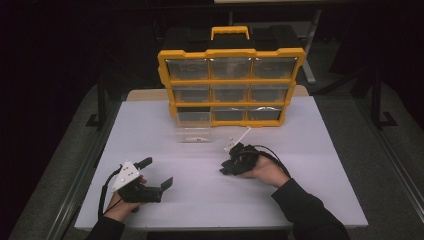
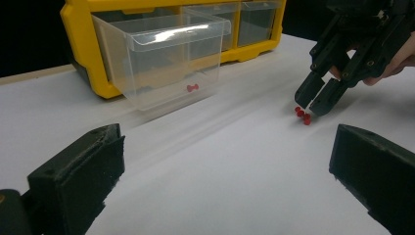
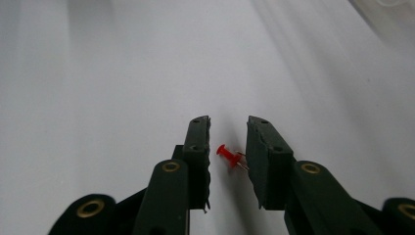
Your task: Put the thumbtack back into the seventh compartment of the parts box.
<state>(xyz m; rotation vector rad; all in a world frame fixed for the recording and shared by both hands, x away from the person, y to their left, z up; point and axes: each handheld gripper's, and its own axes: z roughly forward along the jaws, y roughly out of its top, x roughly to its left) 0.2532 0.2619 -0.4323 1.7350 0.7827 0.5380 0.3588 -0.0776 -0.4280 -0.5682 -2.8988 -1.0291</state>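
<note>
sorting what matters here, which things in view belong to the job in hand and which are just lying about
In the job:
- red pushpin on the table, between the right gripper jaws, not yet pinched
- clear drawer pulled out of the organizer, one red pin inside

Lying about:
- yellow organizer with its other drawers shut
- left gripper, open, holding nothing
- white table

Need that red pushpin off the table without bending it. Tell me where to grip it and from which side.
Grip the pushpin by its red plastic head, coming straight down from above. It lies on its side on the flat table, so the right gripper straddles it, one jaw either side, with the thin metal point left free.
</note>
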